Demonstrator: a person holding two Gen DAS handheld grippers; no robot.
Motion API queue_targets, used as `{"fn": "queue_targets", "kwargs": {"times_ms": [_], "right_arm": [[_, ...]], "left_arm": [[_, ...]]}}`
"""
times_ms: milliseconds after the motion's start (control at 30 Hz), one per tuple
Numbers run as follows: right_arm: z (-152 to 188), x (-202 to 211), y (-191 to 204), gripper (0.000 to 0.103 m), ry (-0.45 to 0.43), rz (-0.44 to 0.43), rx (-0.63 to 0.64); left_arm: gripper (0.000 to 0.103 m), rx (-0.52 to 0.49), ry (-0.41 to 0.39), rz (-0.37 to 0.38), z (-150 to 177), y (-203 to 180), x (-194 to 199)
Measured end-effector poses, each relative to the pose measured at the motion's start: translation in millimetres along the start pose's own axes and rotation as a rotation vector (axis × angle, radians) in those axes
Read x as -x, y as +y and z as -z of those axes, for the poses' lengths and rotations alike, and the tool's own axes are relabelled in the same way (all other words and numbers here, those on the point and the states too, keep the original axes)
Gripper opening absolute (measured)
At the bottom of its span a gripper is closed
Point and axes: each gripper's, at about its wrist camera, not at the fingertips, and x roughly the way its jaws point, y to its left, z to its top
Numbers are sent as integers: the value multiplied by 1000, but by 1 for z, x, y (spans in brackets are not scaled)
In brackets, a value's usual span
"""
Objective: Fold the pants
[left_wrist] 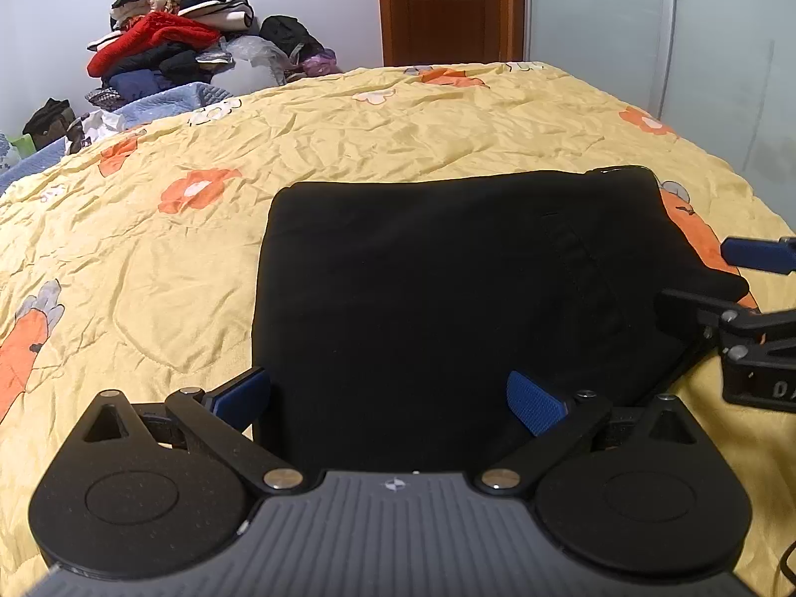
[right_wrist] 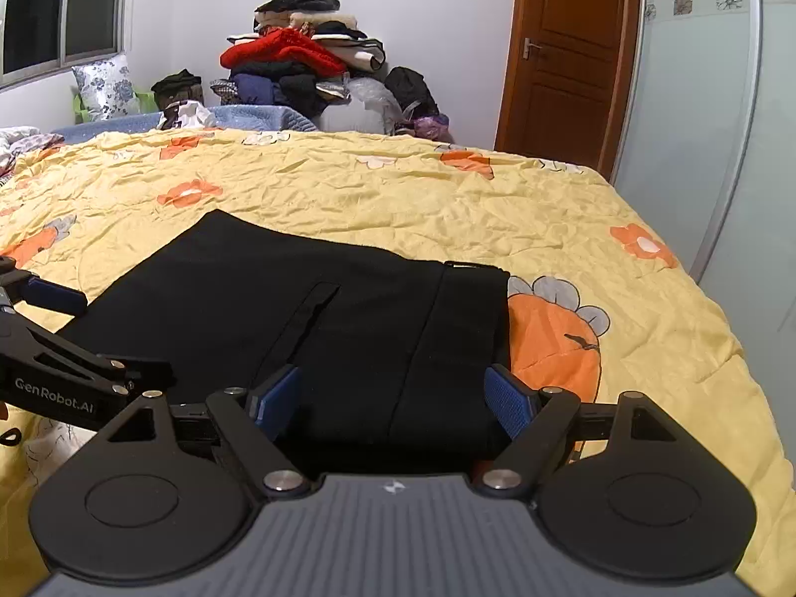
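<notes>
Black fabric, the pants (left_wrist: 447, 298), lies already folded into a compact rectangle on the yellow flowered quilt (left_wrist: 149, 258), near the edge closest to both grippers. Surface flat, corners fairly square; waistband end with a small loop sits on the side toward the right gripper; a pocket seam is visible in the right wrist view.

Left gripper (left_wrist: 393, 398): jaws spread wide, blue pads (left_wrist: 535, 403) standing to either side of the near left part of the bundle, nothing pinched. Right gripper (right_wrist: 393, 403): jaws likewise spread, astride the near edge at the waistband end, pads not pressing on cloth. Whether either pad brushes the fabric cannot be told; the black cloth swallows the detail.

Assessment: task appears late in its course, with either one more fold or a final tidy outstanding.

Recommendations for the step in hand:
- Take the near edge with both grippers together, one toward each corner, catching all layers and not only the top one
- Lift evenly so the stack does not shear or open
- Carry the edge straight across to meet the far edge, then lower before letting go
- Keep pads clear of the quilt, which is crumpled and could be caught with the cloth

A pile of clothes (right_wrist: 298, 59) stands well apart by the far wall; no interference
</notes>
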Motion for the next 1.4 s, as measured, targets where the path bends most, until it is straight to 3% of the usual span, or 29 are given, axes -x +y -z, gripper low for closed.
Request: {"fn": "queue_targets", "kwargs": {"times_ms": [100, 367, 667, 800, 900, 967, 1100, 1267, 1400], "right_arm": [[5, -8, 1, 81, 38, 19, 10], [12, -8, -5, 92, 33, 17, -22], [13, -6, -6, 93, 37, 21, -26], [11, 1, -8, 93, 18, 23, -35], [9, 10, -12, 93, -5, 35, -31], [8, 14, -13, 93, -25, 40, -22], [5, 10, -25, 93, -28, -7, -68], [-9, -14, -77, 93, 9, -261, -267], [-16, -50, -118, 93, 106, -387, -403]], "left_arm": [[103, -2, -2, -4, 1, -1, 1], [103, -2, -7, -18, 2, -3, 2], [103, 0, 1, -31, 0, -4, 4], [103, 27, -4, -12, -11, 12, 13], [103, 116, -8, -14, -17, 41, 15], [102, 202, 22, 34, -19, 65, 11], [102, 350, 112, 211, -20, 103, -7], [102, 445, 186, 388, -23, 136, -38], [102, 458, 223, 558, -30, 146, -59]]}}
